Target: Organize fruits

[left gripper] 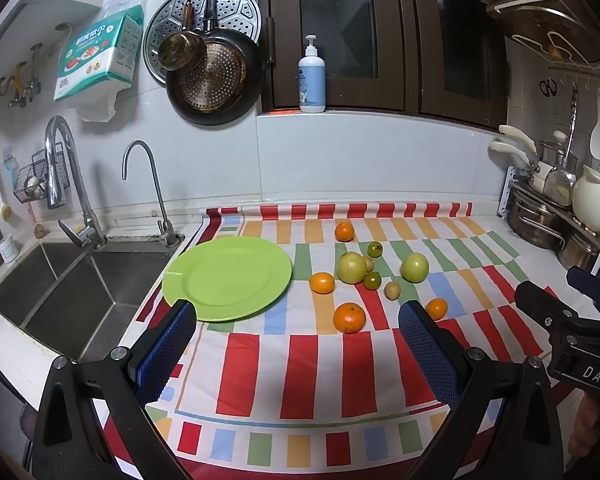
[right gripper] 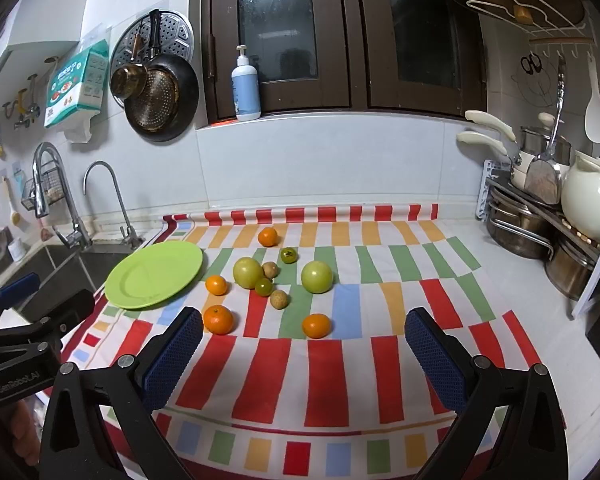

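An empty green plate (left gripper: 228, 278) (right gripper: 154, 274) lies on the striped cloth next to the sink. Right of it lie several loose fruits: oranges (left gripper: 349, 317) (right gripper: 218, 319), two large pale green fruits (left gripper: 414, 267) (right gripper: 317, 276), small dark green tomatoes (left gripper: 372, 280) (right gripper: 263, 287) and small tan fruits (left gripper: 392, 290) (right gripper: 278, 299). My left gripper (left gripper: 298, 320) is open and empty above the cloth, short of the fruits. My right gripper (right gripper: 304, 326) is open and empty, with an orange (right gripper: 316, 325) lying just beyond its fingertips.
A steel sink (left gripper: 72, 292) with two taps sits left of the cloth. A rack of pots and a white jug (right gripper: 588, 204) stands at the right. A soap bottle (left gripper: 311, 76) is on the window sill. Pans hang on the wall.
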`<state>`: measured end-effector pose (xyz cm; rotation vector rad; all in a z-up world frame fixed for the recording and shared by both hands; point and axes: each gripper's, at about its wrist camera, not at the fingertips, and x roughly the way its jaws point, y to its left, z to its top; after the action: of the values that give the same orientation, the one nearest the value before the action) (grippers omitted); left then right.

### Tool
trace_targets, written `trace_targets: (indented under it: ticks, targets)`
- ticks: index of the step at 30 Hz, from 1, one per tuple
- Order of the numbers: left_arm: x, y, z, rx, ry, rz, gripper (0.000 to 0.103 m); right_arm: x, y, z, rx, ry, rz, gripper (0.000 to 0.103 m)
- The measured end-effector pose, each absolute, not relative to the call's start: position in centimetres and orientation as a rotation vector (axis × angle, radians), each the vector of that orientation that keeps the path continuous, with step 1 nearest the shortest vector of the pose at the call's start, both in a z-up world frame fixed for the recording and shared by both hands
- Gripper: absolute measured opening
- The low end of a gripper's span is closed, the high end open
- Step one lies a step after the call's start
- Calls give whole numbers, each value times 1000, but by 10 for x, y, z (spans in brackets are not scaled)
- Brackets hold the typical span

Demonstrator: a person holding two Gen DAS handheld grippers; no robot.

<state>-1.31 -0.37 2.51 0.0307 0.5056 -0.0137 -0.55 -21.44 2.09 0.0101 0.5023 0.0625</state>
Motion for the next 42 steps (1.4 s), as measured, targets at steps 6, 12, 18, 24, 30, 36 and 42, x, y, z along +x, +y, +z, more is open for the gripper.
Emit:
trace_targets:
  ticks: [6,12,18,24,30,36,42]
  targets:
    - [-12,-4,24,28,509,-18,103,-5,-215,21,11,504,62,102]
    - [-12,-4,23,25,512,-21,103,-5,-214,22,11,504,65,102]
    - [-11,-5,22,26,511,-23,103,-5,-214,22,12,506,65,102]
    - [-9,-6,21,27,519,-28,103,-5,-214,22,11,508,65,102]
    - [-7,-5,20,29,522,-31,103,-2,-215,21,12,516,63,102]
    - [2,-6,18,32,531,-44,103,3,-215,18,12,532,53,102]
    - [17,-7,10,45,550,-51,103,12,-216,12,11,553,45,102]
